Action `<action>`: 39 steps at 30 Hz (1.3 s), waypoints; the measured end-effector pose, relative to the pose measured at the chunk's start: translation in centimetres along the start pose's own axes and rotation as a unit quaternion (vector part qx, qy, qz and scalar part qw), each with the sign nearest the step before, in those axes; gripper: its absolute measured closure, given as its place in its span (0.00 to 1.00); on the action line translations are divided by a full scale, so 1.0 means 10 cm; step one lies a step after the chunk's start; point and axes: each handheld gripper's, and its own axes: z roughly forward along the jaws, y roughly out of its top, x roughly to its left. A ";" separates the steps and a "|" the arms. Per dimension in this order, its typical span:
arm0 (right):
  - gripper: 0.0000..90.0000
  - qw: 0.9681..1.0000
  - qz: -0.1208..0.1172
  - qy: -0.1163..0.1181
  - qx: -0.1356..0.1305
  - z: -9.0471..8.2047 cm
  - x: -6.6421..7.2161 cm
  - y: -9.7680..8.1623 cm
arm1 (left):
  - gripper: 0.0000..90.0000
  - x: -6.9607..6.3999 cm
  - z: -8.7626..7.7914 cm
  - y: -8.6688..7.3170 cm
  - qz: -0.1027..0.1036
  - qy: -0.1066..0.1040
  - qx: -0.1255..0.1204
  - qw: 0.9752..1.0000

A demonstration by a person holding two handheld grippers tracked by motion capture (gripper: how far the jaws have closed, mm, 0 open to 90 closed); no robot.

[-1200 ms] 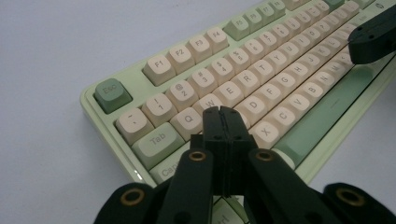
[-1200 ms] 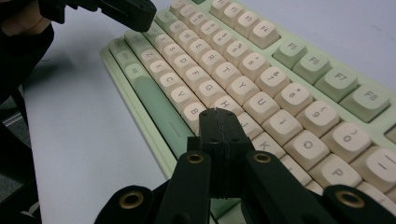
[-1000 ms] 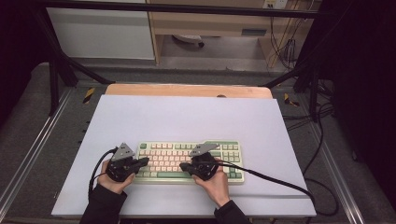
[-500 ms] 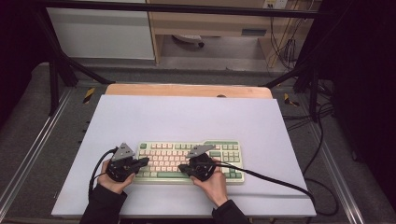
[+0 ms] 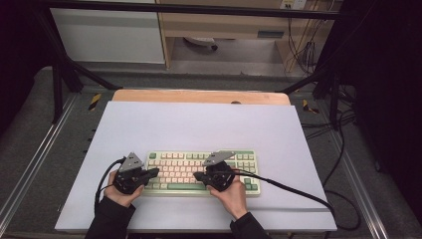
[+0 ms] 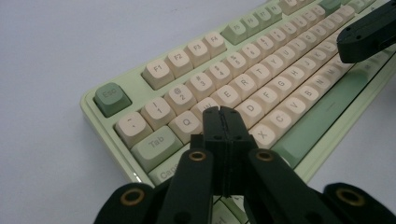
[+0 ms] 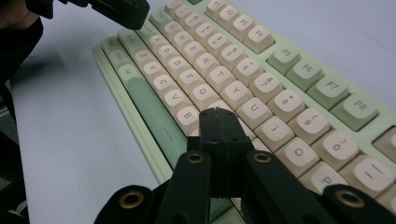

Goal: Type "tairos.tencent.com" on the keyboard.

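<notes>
A pale green keyboard (image 5: 184,169) with cream keys lies near the front of the white table top (image 5: 209,124). My left gripper (image 5: 154,172) is shut and empty, with its tips over the keyboard's left end. In the left gripper view its closed tips (image 6: 220,112) hover just above the keys below Q and W on the keyboard (image 6: 261,79). My right gripper (image 5: 197,176) is also shut and empty, over the middle keys. In the right gripper view its tips (image 7: 218,114) sit low over the keyboard (image 7: 261,84), around H and J. A hand holds each gripper.
A black cable (image 5: 298,191) trails from the right gripper across the table to the right edge. A wooden strip (image 5: 199,96) borders the far side. Metal rails (image 5: 40,149) run along both sides, with loose cables (image 5: 343,164) on the floor at right.
My right gripper has shifted a little over the middle keys. The left gripper has stayed where it was. Both remain shut.
</notes>
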 end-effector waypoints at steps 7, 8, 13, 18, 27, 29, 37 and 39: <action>1.00 1.000 0.009 -0.007 -0.006 -0.14 -0.07 -0.04 | 1.00 -0.01 0.01 0.00 0.000 -0.002 0.000 1.000; 1.00 1.000 0.010 -0.007 -0.006 -0.16 -0.08 -0.05 | 1.00 -0.01 0.01 0.00 0.000 -0.002 0.001 1.000; 1.00 1.000 0.021 -0.013 -0.011 -0.26 -0.15 -0.12 | 1.00 -0.02 0.02 0.01 0.002 -0.003 0.001 1.000; 1.00 0.999 0.025 -0.017 -0.012 -0.33 -0.20 -0.20 | 1.00 -0.04 0.02 0.01 0.003 -0.004 0.001 1.000; 1.00 0.999 0.034 -0.018 -0.015 -0.38 -0.24 -0.26 | 1.00 -0.11 0.06 0.05 0.009 -0.010 0.002 1.000; 1.00 0.999 0.033 -0.018 -0.015 -0.38 -0.24 -0.26 | 1.00 -0.12 0.07 0.05 0.011 -0.011 0.002 1.000; 1.00 0.999 0.033 -0.019 -0.013 -0.38 -0.24 -0.27 | 1.00 -0.20 0.13 0.09 0.019 -0.020 0.006 1.000; 1.00 0.999 0.033 -0.019 -0.012 -0.38 -0.24 -0.27 | 1.00 -0.22 0.15 0.09 0.020 -0.021 0.008 1.000</action>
